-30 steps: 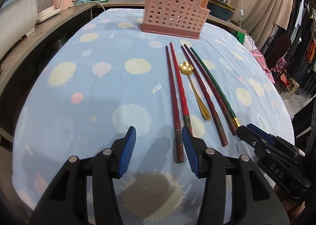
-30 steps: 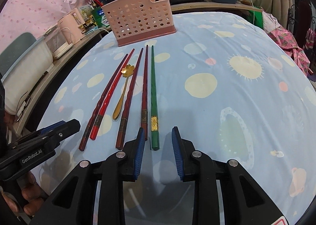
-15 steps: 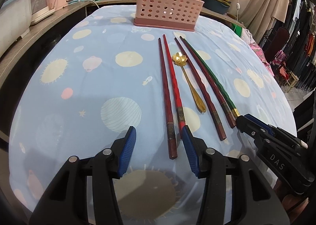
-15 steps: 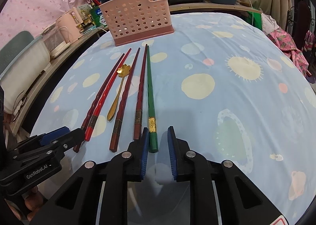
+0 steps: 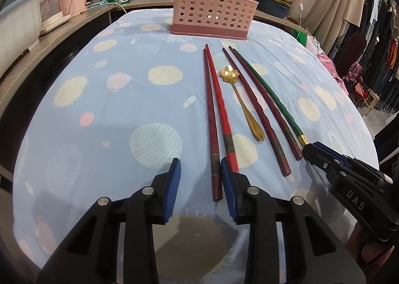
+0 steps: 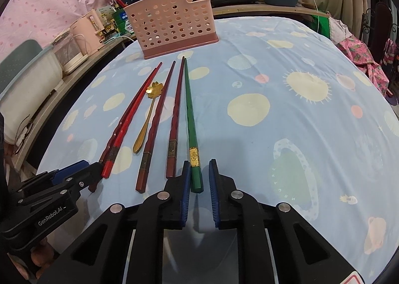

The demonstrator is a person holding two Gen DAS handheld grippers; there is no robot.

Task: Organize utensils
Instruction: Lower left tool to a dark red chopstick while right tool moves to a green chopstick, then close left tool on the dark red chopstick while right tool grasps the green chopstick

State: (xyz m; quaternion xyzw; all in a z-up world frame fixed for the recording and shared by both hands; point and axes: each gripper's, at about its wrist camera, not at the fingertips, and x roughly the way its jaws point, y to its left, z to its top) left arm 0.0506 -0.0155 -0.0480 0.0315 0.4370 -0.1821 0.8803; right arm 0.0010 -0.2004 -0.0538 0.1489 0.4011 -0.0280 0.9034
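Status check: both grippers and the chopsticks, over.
Left gripper closing around dark red chopstick, not clamped. Right gripper closing around green chopstick. Pink holder unobstructed.

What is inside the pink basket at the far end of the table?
Two or three chopsticks stand up out of the pink basket, ends above its rim. The perforated wall hides most of the inside, so anything shorter cannot be seen.

Left gripper jaws closing, right gripper narrowed, both angled down

Tabletop in blue planet-print cloth: pink basket at twelve o'clock; five chopsticks and gold spoon centre.
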